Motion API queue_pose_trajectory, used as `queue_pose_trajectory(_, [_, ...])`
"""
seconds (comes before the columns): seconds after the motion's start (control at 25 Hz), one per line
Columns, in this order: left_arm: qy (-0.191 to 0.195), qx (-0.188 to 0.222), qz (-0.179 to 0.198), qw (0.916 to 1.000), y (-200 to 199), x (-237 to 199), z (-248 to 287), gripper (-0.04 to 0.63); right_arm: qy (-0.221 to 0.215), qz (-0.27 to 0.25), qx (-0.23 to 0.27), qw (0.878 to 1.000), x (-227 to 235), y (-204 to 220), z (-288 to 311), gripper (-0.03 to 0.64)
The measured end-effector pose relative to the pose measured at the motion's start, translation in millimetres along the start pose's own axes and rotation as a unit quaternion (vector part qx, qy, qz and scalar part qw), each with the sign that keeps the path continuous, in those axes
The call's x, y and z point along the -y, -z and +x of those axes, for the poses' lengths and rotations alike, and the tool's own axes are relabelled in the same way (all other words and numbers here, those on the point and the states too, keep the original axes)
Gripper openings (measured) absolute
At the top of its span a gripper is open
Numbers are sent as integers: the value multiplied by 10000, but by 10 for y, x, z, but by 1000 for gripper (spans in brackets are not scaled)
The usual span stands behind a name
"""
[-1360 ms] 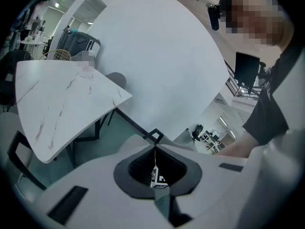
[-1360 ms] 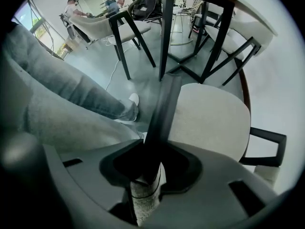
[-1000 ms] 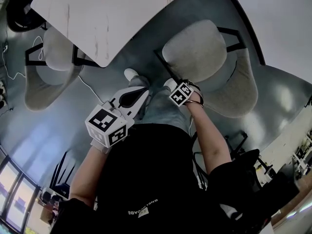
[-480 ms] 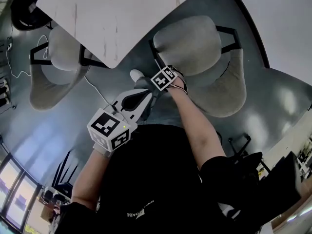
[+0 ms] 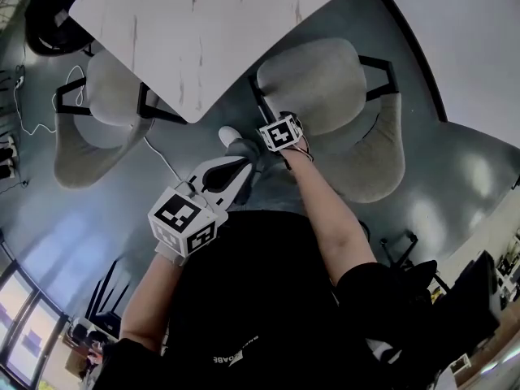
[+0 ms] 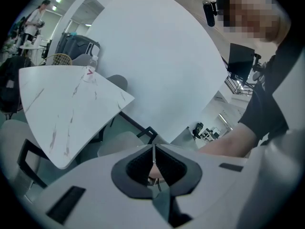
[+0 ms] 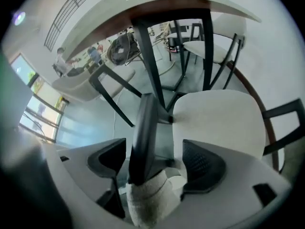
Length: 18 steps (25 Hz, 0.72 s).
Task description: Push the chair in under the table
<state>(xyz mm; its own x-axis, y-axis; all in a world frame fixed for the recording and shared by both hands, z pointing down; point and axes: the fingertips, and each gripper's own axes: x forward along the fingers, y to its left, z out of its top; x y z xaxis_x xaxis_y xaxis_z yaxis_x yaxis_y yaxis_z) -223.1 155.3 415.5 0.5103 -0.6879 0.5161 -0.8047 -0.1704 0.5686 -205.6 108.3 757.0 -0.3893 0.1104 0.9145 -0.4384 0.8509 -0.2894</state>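
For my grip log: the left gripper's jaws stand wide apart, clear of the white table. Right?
Not quite. The left gripper has its jaws shut together, empty, as the left gripper view shows; it is clear of the white table.

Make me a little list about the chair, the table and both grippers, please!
table: white marbled top, one corner pointing toward the person
chair: grey padded seat with black armrests, beside the table corner, not yet under the table
other chair: grey, at the left, partly under the table top
right gripper: down at the chair, jaws opening, with the black armrest bar between them and not squeezed
left gripper: jaws shut, holding nothing, away from the chair
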Motion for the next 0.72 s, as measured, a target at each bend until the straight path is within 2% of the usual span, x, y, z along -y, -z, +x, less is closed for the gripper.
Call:
queue_pose_trajectory(0.2, [379,-298,419,9980,33,219,295,0,-264,746,644,9948,375,115,-630,367])
queue_pose_trajectory(0.36, [1019,-658,826,9892,166,555,718,11,64,1509,1320,9797,948,355,-1479,367])
queue_pose_trajectory(0.52, [1611,-1287,1563,9660,470,970,1257,69,1055,2025,1916,9545,1611,830,-2488,367])
queue_pose_trajectory(0.64, [2088,-1662,2117,9402,812,1317,1650,122,1894,2258,2114,9319,1970,1342,-3156,367])
queue_pose_trajectory(0.72, [2456,-1869,2396,9205,1048,1561,1859,146,2269,2421,2064,9205,2088,1712,-3450,367])
